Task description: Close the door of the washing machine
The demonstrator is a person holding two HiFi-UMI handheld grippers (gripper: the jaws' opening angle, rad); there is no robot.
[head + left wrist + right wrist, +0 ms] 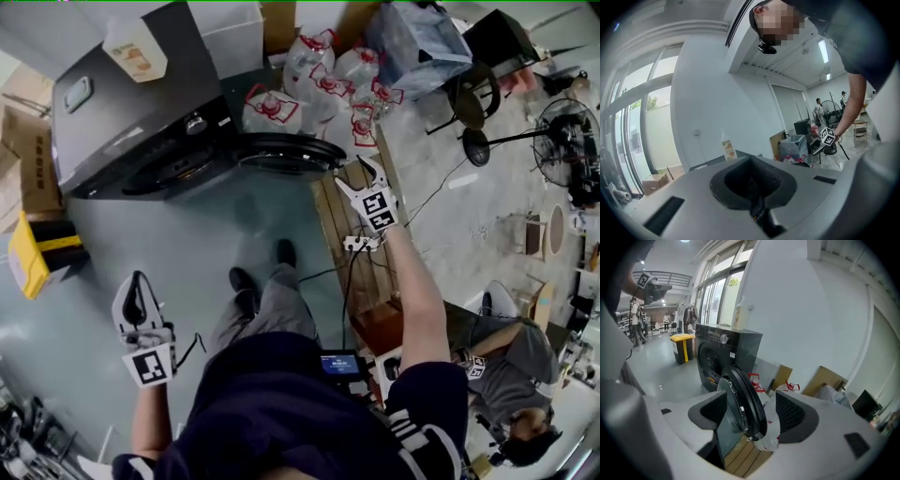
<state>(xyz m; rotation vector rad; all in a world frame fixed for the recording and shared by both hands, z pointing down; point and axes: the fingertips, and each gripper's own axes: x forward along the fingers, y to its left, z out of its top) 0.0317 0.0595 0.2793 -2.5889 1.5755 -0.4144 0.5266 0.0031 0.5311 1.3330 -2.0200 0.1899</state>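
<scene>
Dark grey washing machine stands on the floor. Its door stands wide open, out from the machine's front. We note the right claw just beside the door's outer edge, jaws spread. In the right gripper view the door stands between them, but we cannot tell whether they touch it. Left claw hangs well apart from the machine, jaws pressed together, nothing in them. White bottle on the machine's top.

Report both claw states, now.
Left claw: shut, holding nothing.
Right claw: open, with the edge of the washing machine door in line between its jaws, not clamped.
</scene>
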